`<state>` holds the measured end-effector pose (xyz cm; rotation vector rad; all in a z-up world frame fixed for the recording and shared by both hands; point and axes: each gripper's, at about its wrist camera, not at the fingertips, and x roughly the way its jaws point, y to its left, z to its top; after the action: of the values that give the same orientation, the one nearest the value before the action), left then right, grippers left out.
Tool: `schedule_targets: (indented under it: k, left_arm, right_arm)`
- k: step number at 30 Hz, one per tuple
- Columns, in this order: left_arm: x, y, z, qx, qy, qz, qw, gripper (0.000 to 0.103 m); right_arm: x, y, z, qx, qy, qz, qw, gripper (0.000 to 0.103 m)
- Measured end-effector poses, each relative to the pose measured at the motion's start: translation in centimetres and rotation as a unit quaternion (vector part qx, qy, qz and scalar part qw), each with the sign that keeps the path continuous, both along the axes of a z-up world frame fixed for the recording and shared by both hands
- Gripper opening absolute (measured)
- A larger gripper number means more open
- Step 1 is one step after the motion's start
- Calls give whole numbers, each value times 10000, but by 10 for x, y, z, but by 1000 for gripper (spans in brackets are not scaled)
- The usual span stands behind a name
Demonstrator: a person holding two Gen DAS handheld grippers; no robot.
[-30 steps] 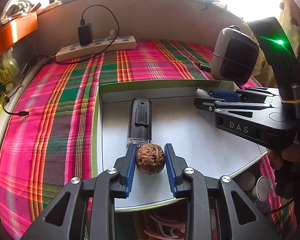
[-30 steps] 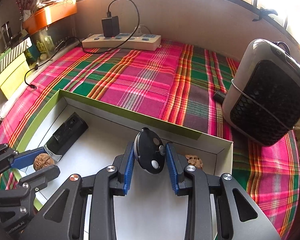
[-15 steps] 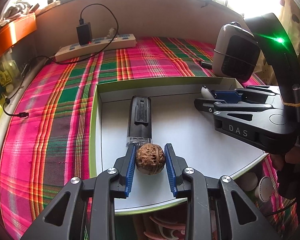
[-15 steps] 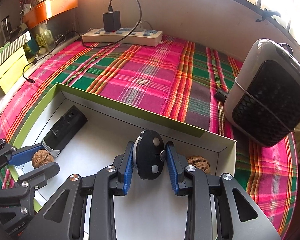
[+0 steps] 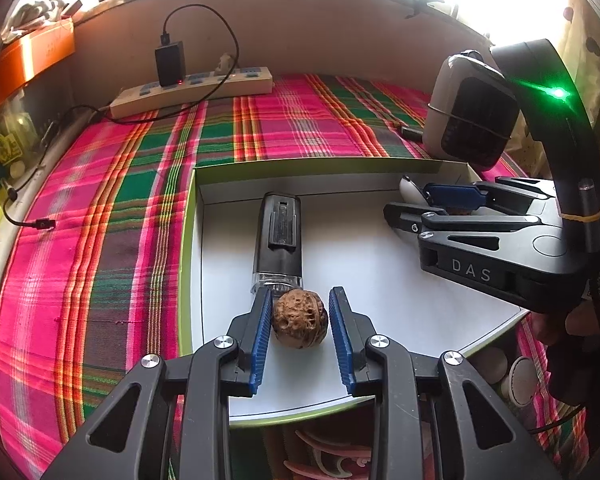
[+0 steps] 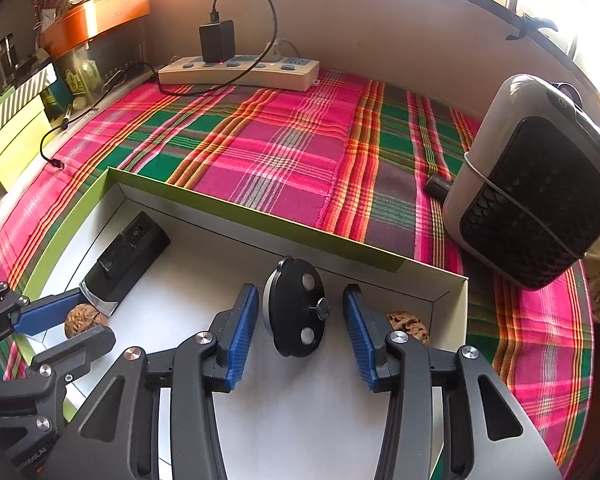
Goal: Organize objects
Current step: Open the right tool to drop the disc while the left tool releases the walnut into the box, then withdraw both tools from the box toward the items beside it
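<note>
Left wrist view: left gripper (image 5: 298, 332) brackets walnut (image 5: 299, 323) on box (image 5: 380, 280) floor, right pad clear, jaws open; lift straight up. Right wrist view: right gripper (image 6: 298, 334) jaws opening around disc (image 6: 296, 306); withdraw without nudging it

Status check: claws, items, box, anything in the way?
Left claw open around walnut. Right claw opening, disc between, pads clear. Both items in box. Second walnut beside right claw.
</note>
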<state>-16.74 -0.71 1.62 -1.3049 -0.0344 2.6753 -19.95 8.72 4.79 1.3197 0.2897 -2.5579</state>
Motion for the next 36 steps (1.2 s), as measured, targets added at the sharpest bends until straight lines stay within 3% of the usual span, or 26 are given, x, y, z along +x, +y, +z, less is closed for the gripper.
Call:
schedule_targets:
  k: [19,36]
  left_arm:
    - [22,-3,20,251,192,-41,9995,32]
    - [59,-30,34,508,408,253,9976,32]
  right_arm:
    - [26,3,19,-180,209,-125,9995,46]
    - [76,20,44,-513,587,-471,9958,46]
